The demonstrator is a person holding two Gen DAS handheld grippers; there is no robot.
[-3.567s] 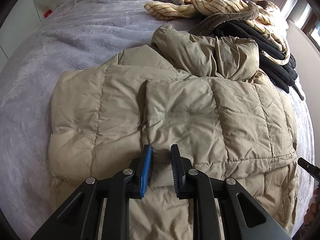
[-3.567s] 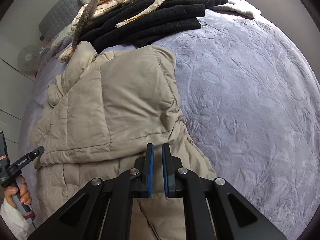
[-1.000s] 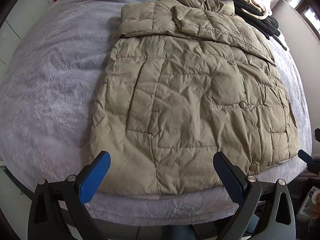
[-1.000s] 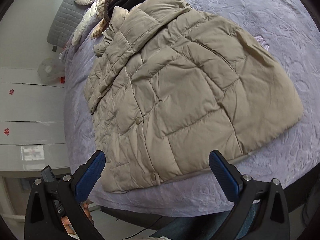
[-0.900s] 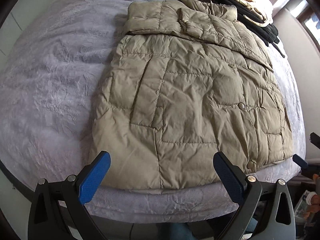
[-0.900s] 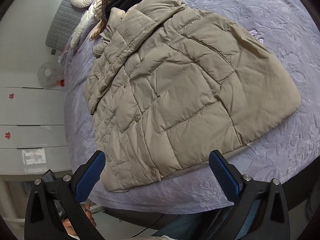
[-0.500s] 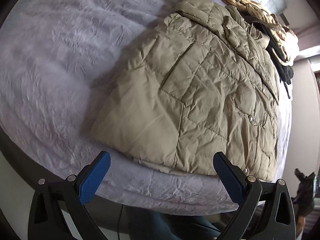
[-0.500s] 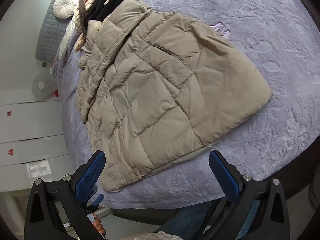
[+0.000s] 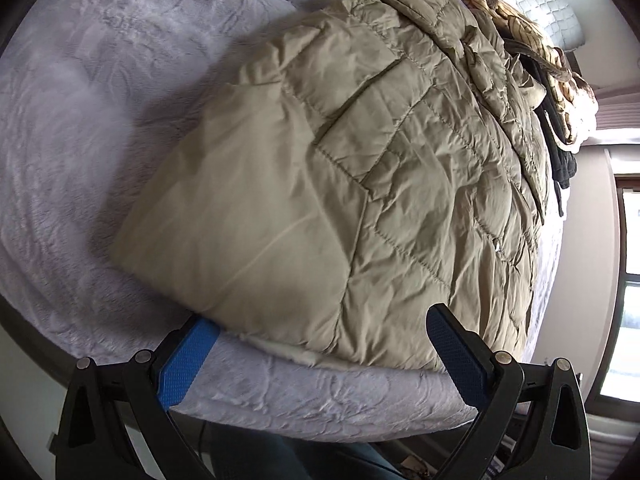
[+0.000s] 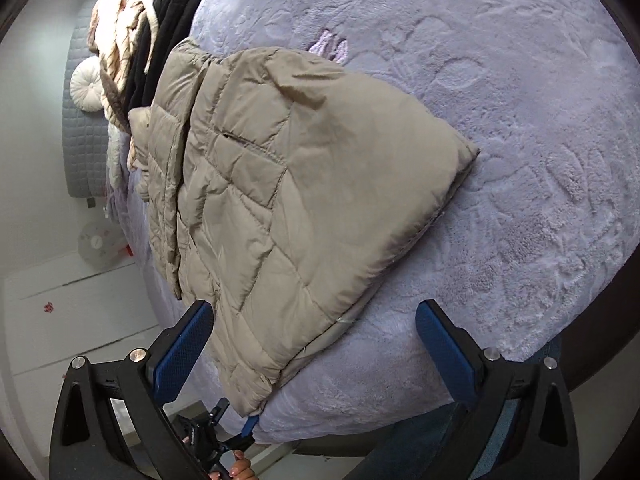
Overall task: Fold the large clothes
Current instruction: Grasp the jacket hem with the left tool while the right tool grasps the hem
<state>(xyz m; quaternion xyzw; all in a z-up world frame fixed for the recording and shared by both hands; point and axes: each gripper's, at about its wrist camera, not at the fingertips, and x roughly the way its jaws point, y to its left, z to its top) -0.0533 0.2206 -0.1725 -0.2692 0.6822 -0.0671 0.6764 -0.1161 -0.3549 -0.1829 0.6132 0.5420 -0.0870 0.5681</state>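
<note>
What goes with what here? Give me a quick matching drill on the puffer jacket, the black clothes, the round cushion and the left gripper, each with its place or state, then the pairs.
Things:
1. beige puffer jacket
2. black clothes
3. round white cushion
4. left gripper

Places or states:
A. by the grey quilted headboard
B. open, at the jacket's near hem
C. spread flat on the lavender bedspread
D. piled beyond the jacket's collar end, beside the striped cream garment

Pairs: 1-C, 2-D, 3-A, 4-B
</note>
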